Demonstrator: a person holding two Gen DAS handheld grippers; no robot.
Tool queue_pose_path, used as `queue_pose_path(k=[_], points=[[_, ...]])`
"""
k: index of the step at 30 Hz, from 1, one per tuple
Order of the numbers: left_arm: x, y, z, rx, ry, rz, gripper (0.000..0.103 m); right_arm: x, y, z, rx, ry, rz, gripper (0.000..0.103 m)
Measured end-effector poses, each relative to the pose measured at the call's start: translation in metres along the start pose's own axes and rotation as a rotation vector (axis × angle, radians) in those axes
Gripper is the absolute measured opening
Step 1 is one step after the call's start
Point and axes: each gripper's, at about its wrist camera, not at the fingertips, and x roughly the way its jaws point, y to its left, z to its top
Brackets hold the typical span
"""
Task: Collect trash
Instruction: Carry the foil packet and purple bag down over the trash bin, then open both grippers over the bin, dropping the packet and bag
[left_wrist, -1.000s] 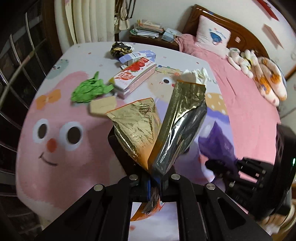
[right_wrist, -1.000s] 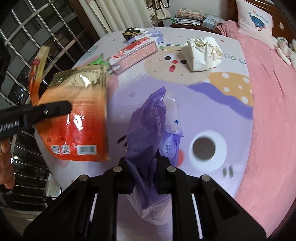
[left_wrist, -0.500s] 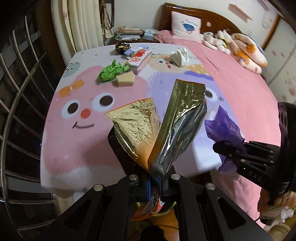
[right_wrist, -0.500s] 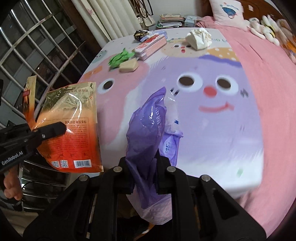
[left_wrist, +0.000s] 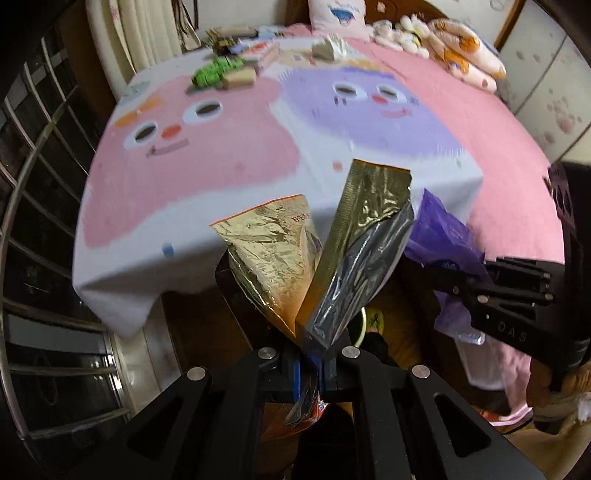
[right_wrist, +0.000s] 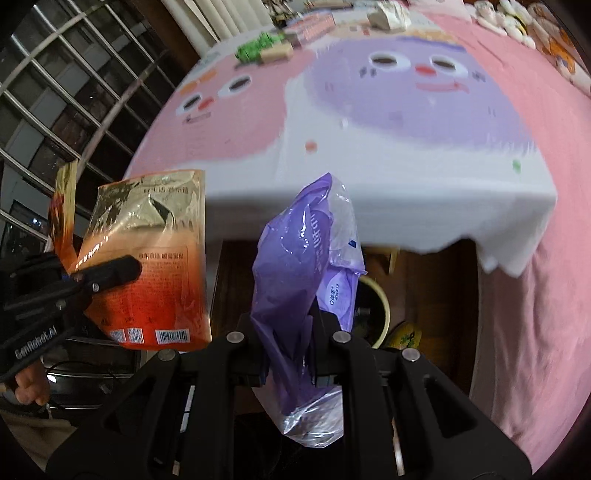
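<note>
Two tongs clamped — left tongs on foil pouch, right tongs on purple bag.

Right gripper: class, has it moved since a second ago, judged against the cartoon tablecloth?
Yes. The right gripper, shut on the purple bag, has pulled back off the tablecloth: earlier it hung over the cloth; now it is past the near edge.

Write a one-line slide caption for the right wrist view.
Right gripper clamps a purple plastic bag beyond the table's edge; left gripper alongside grips an orange foil pouch.
</note>
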Motion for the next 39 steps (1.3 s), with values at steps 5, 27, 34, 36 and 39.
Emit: queue_pose_path(k=[5,27,34,36,39], points=[[0.034,-0.009,-0.035,0.018,0.061,-0.006,0.005,0.035,-0.019,-0.029,0.095,0.062,0.006,0.012],[0.325,-0.013,-0.116,0.004,0.221,0.024,0.006,0.306,-0.16,-0.13,0.423,0.178,0.033,0.013],[0.381,-0.015,-0.12,0.027,0.257,0.023,0.016,0.375,-0.184,-0.129,0.441,0.197,0.043,0.017],[0.39,-0.015,-0.119,0.026,0.261,0.013,0.032,0.388,-0.187,-0.13,0.442,0.209,0.054,0.026],[0.404,-0.013,-0.11,0.018,0.267,0.024,0.043,0.401,-0.191,-0.13,0.437,0.214,0.034,0.045]])
